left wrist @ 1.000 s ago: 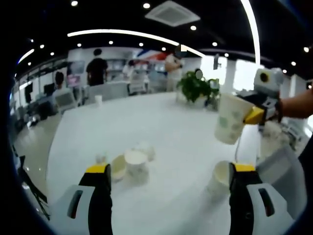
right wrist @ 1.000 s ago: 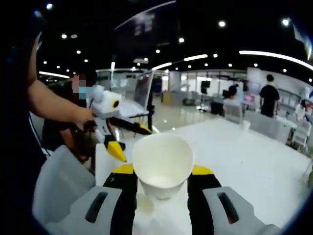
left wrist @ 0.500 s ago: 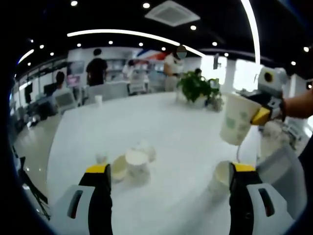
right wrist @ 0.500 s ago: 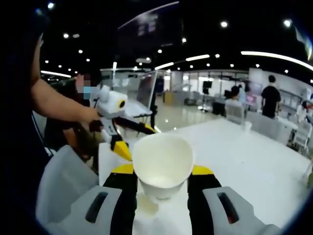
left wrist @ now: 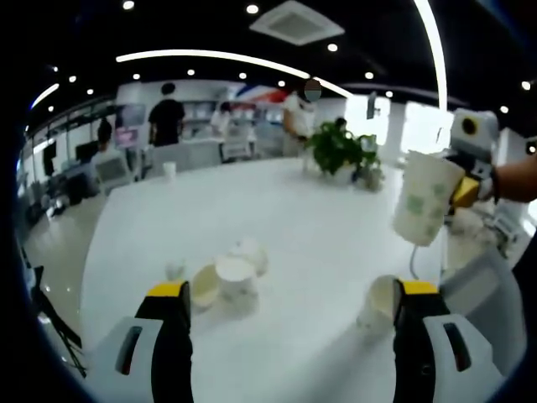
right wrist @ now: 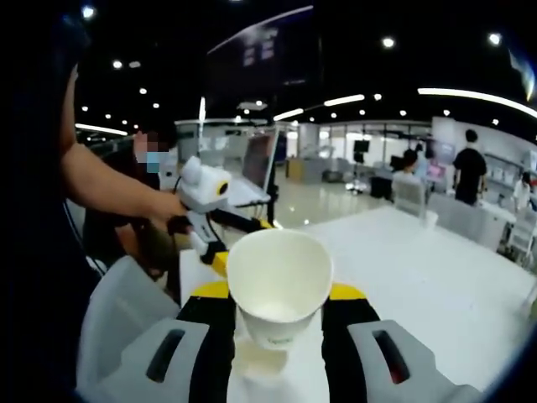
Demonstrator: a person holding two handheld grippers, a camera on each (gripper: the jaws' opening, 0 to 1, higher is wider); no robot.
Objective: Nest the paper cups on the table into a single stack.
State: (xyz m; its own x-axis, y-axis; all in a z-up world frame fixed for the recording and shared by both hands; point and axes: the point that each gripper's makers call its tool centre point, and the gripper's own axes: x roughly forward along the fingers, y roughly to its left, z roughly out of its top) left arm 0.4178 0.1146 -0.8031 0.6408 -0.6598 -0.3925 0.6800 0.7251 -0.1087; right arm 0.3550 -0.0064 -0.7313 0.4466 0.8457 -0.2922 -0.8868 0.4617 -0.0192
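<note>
Above the upright cup [left wrist: 379, 302] by the white table's [left wrist: 294, 210] near edge | right gripper [right wrist: 277, 295] clamped on the held paper cup [right wrist: 278, 282], mouth toward its camera | left gripper [left wrist: 289, 290] jaws apart, empty | three loose cups [left wrist: 226, 273] further in from that upright cup | risk: tilted descent catches its rim, topples it, or squeeze dents the held cup.
</note>
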